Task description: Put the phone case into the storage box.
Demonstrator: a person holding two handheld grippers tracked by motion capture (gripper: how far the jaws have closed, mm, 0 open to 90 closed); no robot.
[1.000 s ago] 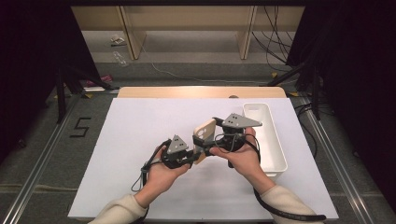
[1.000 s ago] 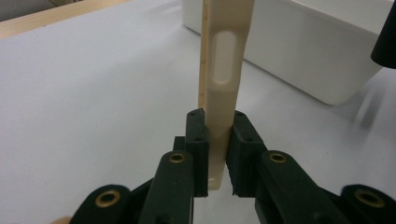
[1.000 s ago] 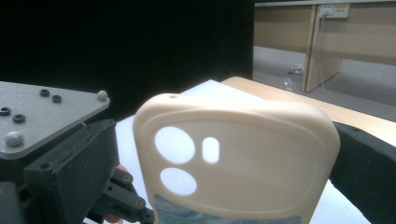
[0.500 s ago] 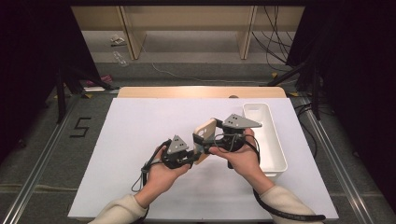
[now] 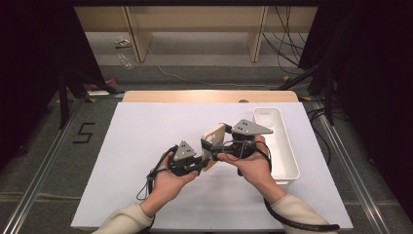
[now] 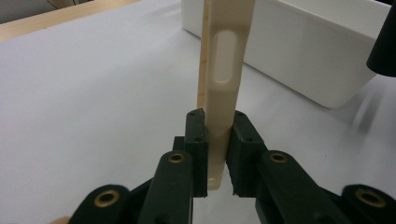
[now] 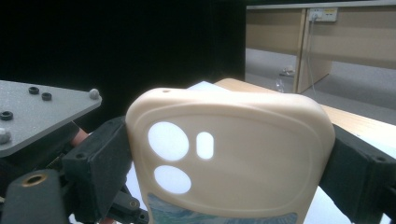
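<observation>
Beside the white bin (image 5: 280,146) on the white table (image 5: 122,146), you are holding 1 beige phone case (image 5: 214,141) aloft: your right gripper (image 5: 214,146), jaws just closing, is spanning its width while your left gripper (image 6: 217,140) is pinching its edge.

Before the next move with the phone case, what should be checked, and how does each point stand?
1. Left gripper clamped on the phone case edge: ok, pads press both faces.
2. Right gripper around the case's width: ok; its jaws have just been closing, one at each long side.
3. Right pads pressing firmly: cannot tell.
4. Case lifted off the table: ok.
5. White bin within reach beside the right hand: ok.
6. Bin contents: cannot tell.
</observation>
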